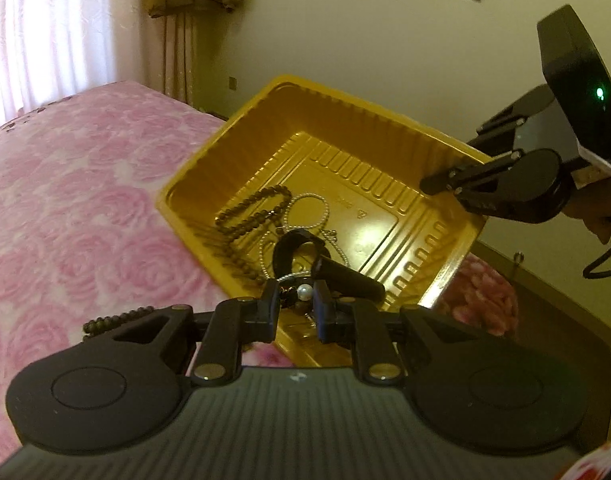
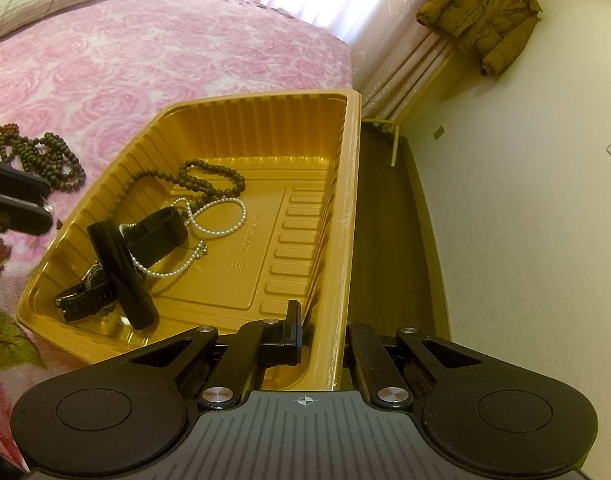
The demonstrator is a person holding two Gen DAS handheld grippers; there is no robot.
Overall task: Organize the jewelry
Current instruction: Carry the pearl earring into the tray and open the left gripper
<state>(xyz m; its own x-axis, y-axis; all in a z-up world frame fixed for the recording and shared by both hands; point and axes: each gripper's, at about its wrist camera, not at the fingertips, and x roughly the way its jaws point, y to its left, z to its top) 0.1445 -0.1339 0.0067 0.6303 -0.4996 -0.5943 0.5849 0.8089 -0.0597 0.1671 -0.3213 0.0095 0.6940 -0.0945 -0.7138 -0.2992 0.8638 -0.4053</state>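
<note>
A gold plastic tray (image 1: 221, 136) rests on the pink bed, its right side past the bed's edge. Inside lie a brown bead bracelet (image 1: 251, 210), a white pearl necklace (image 1: 309, 208), a black band (image 1: 295, 242) and a black cylinder (image 1: 347, 278). My left gripper (image 1: 297, 298) hovers at the tray's near rim, shut on a pearl pendant (image 1: 304, 292) with a thin silver chain. My right gripper (image 2: 321, 326) is shut on the tray's wall (image 2: 245, 120), one finger inside and the other hidden outside. A black watch (image 2: 85, 294) lies by the cylinder (image 2: 121, 276).
More brown beads (image 2: 45, 160) lie on the rose-patterned bedspread (image 2: 145, 52) left of the tray. A dark wooden bed frame (image 2: 389, 240) runs along the tray's right side. A brown jacket (image 2: 481, 12) hangs by the curtain on the far wall.
</note>
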